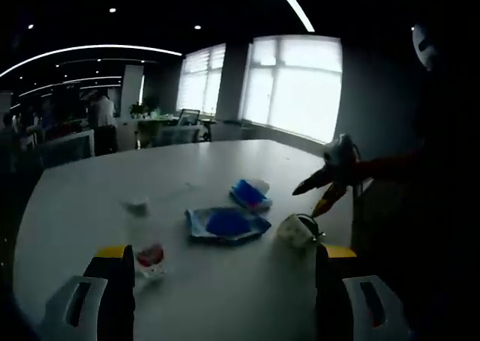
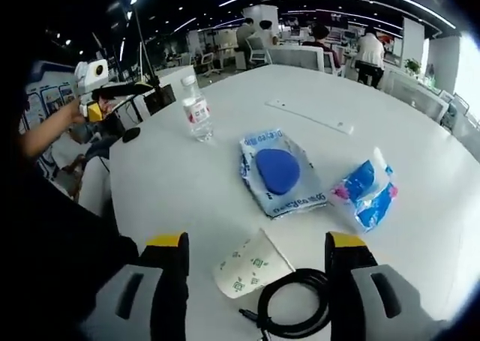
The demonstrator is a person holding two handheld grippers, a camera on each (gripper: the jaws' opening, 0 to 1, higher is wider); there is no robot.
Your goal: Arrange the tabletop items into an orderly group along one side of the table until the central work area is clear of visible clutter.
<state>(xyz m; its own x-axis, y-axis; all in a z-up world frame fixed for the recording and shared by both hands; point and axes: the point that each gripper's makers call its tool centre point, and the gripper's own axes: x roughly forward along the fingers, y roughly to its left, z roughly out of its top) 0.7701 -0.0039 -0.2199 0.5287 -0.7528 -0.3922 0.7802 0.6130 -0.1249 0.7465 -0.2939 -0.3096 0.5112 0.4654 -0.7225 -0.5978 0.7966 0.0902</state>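
Table [image 2: 420, 206] white, round-edged, carries all items. Flat blue-white pack [image 2: 280, 172] at centre; smaller blue pouch [image 2: 366, 191] at its 3 o'clock. Water bottle [image 2: 196, 109] upright at 10 o'clock. Paper cup [image 2: 251, 266] on side at 6 o'clock, black cable coil [image 2: 296, 303] just beside. Right gripper [image 2: 255, 270] jaws apart, empty, straddling cup. Left gripper [image 1: 225, 281] jaws apart, empty.

White table [image 2: 225, 206] (blue wrappers [image 2: 279, 172])

Clear bottle [image 1: 144, 240], blue packets [image 1: 226, 224], tipped paper cup [image 1: 298, 230] on white table [image 1: 112, 183]
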